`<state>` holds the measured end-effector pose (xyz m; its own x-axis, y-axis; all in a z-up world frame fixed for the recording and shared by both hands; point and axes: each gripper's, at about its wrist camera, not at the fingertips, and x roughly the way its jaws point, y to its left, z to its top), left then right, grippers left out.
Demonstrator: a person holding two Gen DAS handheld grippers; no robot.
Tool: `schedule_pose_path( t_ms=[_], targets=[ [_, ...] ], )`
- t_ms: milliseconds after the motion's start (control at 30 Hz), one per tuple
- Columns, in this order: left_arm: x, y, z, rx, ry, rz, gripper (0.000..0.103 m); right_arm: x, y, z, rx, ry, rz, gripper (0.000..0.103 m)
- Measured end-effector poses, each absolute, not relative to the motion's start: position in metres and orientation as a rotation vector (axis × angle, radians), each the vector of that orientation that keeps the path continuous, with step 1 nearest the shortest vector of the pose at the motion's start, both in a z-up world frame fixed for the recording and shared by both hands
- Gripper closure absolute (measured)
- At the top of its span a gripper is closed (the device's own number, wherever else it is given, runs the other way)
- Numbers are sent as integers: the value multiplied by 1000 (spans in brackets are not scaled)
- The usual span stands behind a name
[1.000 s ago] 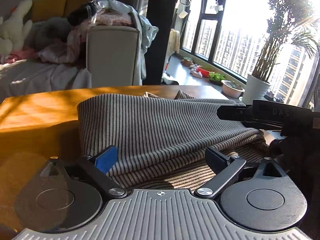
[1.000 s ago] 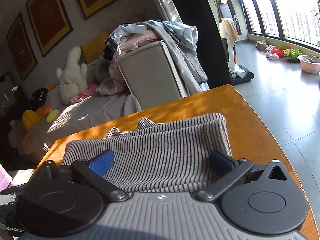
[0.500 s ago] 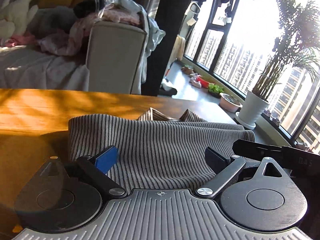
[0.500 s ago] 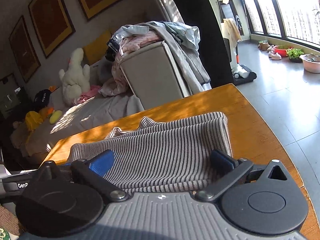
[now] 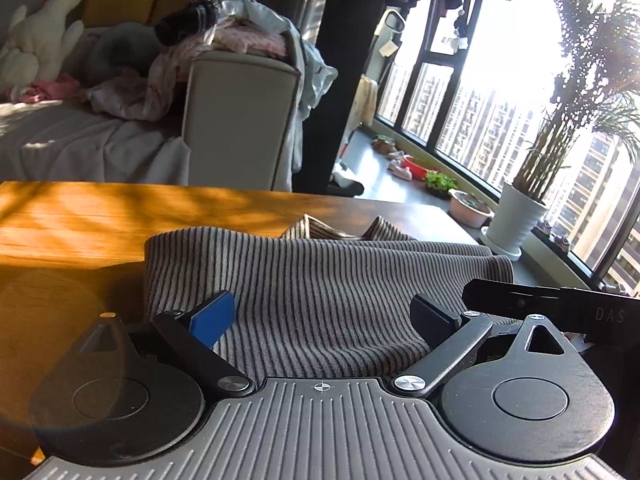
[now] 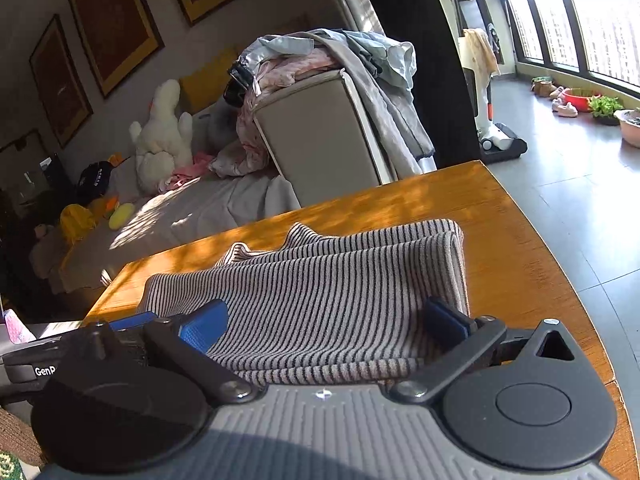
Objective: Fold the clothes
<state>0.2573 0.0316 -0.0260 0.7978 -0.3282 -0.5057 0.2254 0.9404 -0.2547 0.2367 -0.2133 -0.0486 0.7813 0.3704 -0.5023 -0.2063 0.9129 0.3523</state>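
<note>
Striped garment point(image 5: 320, 292) lies folded in layers on our wooden desk point(image 5: 80, 224). We hold the left gripper point(image 5: 324, 316) and right gripper point(image 6: 320, 320) spread wide over its near edge, gripping nothing.

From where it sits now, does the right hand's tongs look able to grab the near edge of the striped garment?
Probably yes: the right tongs stand open with the striped garment lying right between the fingers, nothing in between.

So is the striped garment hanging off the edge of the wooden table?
No, the striped garment lies folded wholly on the wooden table, with bare wood showing past its right edge.
</note>
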Motion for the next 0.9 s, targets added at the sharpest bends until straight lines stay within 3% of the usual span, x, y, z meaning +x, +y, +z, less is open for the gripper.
schedule_pose_path(
  t_ms=[900],
  targets=[
    [254,36,-26,-223,569,-328,0,235,-218,-50,297,589,318,0]
  ],
)
